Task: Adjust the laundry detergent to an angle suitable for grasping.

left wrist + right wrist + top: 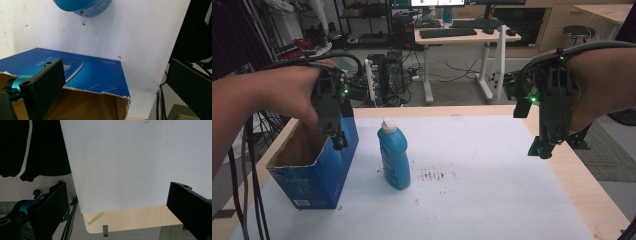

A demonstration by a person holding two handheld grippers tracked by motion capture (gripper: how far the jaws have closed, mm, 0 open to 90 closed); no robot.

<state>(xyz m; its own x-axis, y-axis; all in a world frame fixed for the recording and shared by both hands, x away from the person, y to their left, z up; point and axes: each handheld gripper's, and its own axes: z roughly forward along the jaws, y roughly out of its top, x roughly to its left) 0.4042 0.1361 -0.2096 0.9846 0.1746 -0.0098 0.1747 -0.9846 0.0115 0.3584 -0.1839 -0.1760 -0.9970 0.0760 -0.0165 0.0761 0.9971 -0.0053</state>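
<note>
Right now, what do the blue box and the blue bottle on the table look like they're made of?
The blue box looks like cardboard: brown, matte inside, a ragged torn top edge, and a glossy printed blue outside with a sheen in the left gripper view. The blue bottle appears to be moulded plastic, smooth and slightly shiny, with a white cap that is probably plastic too.

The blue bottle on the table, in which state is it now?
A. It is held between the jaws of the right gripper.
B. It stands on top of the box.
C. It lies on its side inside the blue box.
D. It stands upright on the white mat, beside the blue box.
D: in the high view the blue bottle stands upright on the white mat, just right of the open blue box, and no gripper holds it.
</note>
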